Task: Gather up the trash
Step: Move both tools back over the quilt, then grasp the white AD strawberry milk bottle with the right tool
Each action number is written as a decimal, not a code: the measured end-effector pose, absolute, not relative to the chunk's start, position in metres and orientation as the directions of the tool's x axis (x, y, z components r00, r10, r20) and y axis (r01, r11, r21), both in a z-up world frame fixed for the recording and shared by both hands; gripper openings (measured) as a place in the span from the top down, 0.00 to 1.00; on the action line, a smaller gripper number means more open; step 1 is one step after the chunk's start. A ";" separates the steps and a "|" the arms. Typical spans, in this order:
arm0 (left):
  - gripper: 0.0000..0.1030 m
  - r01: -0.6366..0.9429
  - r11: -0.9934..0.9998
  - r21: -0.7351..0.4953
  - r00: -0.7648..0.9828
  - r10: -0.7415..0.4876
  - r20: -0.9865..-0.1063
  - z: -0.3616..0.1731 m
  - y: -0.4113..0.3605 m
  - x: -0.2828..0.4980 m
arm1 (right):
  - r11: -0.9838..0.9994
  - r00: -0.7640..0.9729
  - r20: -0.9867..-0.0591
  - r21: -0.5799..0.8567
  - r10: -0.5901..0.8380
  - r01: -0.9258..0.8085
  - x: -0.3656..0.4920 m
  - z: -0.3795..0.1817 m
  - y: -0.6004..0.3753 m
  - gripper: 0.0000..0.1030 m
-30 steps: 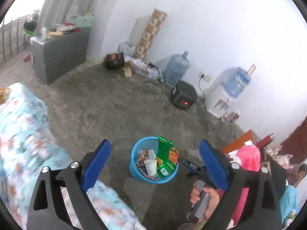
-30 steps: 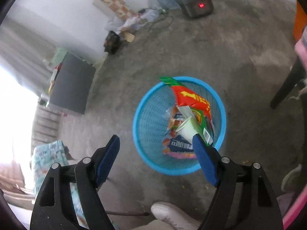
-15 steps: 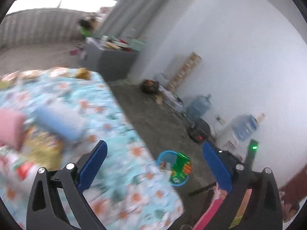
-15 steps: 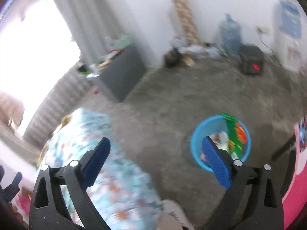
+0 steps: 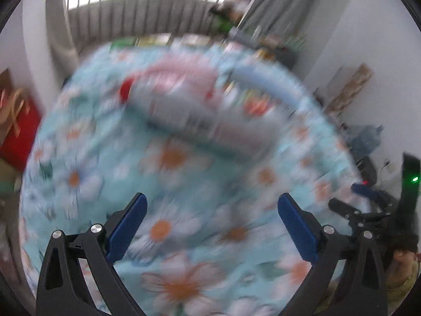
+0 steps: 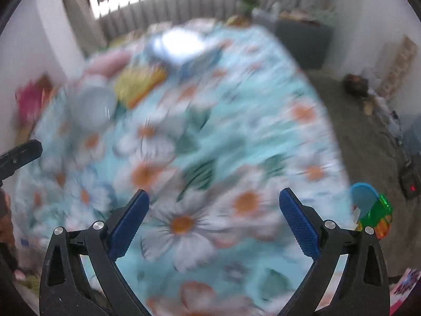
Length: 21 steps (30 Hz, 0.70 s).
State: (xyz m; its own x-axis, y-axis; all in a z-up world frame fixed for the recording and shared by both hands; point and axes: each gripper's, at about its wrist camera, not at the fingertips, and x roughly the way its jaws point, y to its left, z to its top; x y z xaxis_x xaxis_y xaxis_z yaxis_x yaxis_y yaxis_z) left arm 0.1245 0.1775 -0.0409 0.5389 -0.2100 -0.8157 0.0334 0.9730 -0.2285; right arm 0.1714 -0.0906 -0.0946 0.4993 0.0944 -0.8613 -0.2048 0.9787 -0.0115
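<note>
Both views are blurred by motion. My left gripper (image 5: 212,205) hangs open over a bed with a flowered sheet (image 5: 184,237), nothing between its fingers. Further up the bed lie a grey bottle-like item (image 5: 200,121), a pink item (image 5: 181,76) and a pale blue roll (image 5: 265,84). My right gripper (image 6: 213,200) is also open and empty above the same sheet (image 6: 200,163). Ahead of it lie a yellow packet (image 6: 139,81), a pale round item (image 6: 92,108) and a white-and-blue item (image 6: 181,44). The blue trash basket (image 6: 364,197) with a green packet (image 6: 379,210) stands on the floor at the right.
A grey cabinet (image 6: 302,44) stands beyond the bed by the curtain. A railing (image 5: 147,10) runs behind the bed. A black heater with a red light (image 6: 410,181) and clutter sit on the floor along the right wall. A red box (image 5: 18,126) is at the bed's left.
Both grippers swung away from the blue basket on the floor and over the flowered bed. The basket has slid to the right edge of the right wrist view.
</note>
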 end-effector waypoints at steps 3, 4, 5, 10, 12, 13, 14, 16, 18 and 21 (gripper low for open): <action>0.05 0.021 0.989 -0.148 0.512 -0.138 -0.848 -0.062 0.172 0.127 | 0.971 0.521 -0.852 -0.081 0.050 -0.226 0.175 -0.105 -0.080 0.07; 0.05 0.033 0.993 -0.115 0.523 -0.115 -0.844 -0.063 0.169 0.125 | 0.970 0.519 -0.853 -0.080 0.054 -0.232 0.176 -0.106 -0.082 0.07; 0.05 0.042 0.996 -0.077 0.526 -0.088 -0.846 -0.065 0.163 0.124 | 0.969 0.511 -0.857 -0.070 0.062 -0.236 0.175 -0.107 -0.083 0.07; 0.05 0.032 0.999 -0.029 0.554 -0.042 -0.832 -0.067 0.156 0.117 | 0.971 0.490 -0.866 -0.024 0.099 -0.237 0.172 -0.107 -0.096 0.07; 0.05 0.032 0.999 -0.028 0.558 -0.041 -0.829 -0.067 0.155 0.117 | 0.975 0.499 -0.862 -0.024 0.093 -0.223 0.171 -0.107 -0.099 0.07; 0.05 0.033 0.999 -0.027 0.559 -0.041 -0.828 -0.066 0.156 0.119 | 0.975 0.507 -0.858 -0.028 0.089 -0.219 0.169 -0.106 -0.101 0.07; 0.05 0.034 0.999 -0.026 0.559 -0.041 -0.828 -0.065 0.156 0.117 | 0.976 0.519 -0.851 -0.041 0.079 -0.215 0.169 -0.108 -0.096 0.07; 0.05 0.035 0.999 -0.012 0.558 -0.029 -0.829 -0.066 0.155 0.119 | 0.973 0.529 -0.846 -0.062 0.067 -0.222 0.166 -0.108 -0.086 0.07; 0.05 0.037 0.999 0.003 0.563 -0.018 -0.826 -0.068 0.154 0.120 | 0.972 0.519 -0.852 -0.056 0.073 -0.228 0.162 -0.106 -0.085 0.07; 0.05 0.040 0.999 0.008 0.585 -0.017 -0.811 -0.069 0.154 0.115 | 0.970 0.452 -0.888 -0.036 0.080 -0.242 0.171 -0.100 -0.084 0.07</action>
